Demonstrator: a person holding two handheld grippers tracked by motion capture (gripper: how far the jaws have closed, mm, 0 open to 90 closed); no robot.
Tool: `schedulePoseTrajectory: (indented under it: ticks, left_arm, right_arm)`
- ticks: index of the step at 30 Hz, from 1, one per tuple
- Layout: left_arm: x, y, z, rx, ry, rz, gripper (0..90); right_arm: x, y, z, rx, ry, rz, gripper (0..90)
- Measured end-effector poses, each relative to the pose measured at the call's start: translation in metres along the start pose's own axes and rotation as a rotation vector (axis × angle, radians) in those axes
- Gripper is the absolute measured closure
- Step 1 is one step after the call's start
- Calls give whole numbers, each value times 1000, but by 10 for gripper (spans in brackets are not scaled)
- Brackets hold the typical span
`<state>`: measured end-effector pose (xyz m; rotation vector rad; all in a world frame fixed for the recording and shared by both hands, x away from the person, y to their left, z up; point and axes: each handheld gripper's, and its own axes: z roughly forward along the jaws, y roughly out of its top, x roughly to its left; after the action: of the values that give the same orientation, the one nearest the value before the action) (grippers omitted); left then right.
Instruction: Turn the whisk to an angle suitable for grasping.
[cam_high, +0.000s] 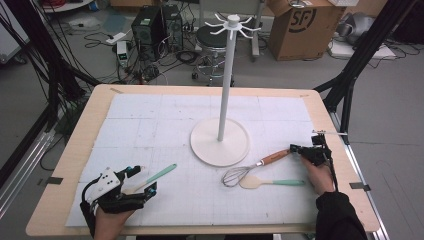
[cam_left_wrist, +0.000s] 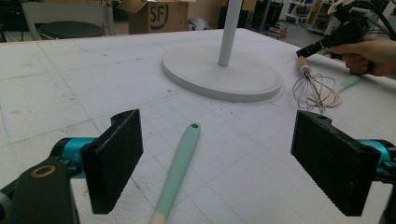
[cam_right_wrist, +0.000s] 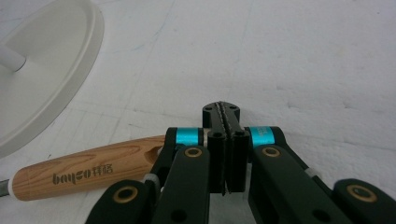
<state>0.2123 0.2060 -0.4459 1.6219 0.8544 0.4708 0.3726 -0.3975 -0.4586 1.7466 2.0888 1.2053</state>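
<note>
My left gripper (cam_high: 144, 180) (cam_left_wrist: 222, 120) rests at the table's near left, open wide. A mint-handled spatula (cam_high: 162, 173) (cam_left_wrist: 180, 161) lies flat on the mat between its jaws, touching neither pad. At the right, my right gripper (cam_high: 295, 149) (cam_right_wrist: 223, 115) is shut, pads pressed together with nothing between them, and it also appears far off in the left gripper view (cam_left_wrist: 303, 50). Its tip sits beside the wooden handle end of a whisk (cam_high: 250, 170) (cam_left_wrist: 315, 88) (cam_right_wrist: 88, 170). A second spatula (cam_high: 272, 182) (cam_left_wrist: 334, 93) lies next to the whisk's wires.
A white hook stand (cam_high: 220, 142) (cam_left_wrist: 224, 74) (cam_right_wrist: 51, 60) rises from the mat's middle, its hooks bare. The white mat (cam_high: 150, 125) covers a wooden table. Beyond the far edge stand a cardboard box (cam_high: 305, 25), a stool (cam_high: 212, 37) and computer towers (cam_high: 150, 25).
</note>
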Motion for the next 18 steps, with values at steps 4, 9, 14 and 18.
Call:
schedulePoseTrajectory:
  ticks: [4,9,14,18]
  left_arm:
    - [0,0,0,-1,-7,-5,174]
    - [-1,1,-1,1,-13,-1,178]
    - [-2,1,-1,-2,-14,-1,178]
    - [-3,2,-2,-7,-17,1,178]
  right_arm:
    - [6,-1,2,21,12,-11,900]
    - [13,-2,3,24,18,-13,900]
    - [21,-4,5,42,33,-22,900]
    - [27,-4,6,56,32,-25,900]
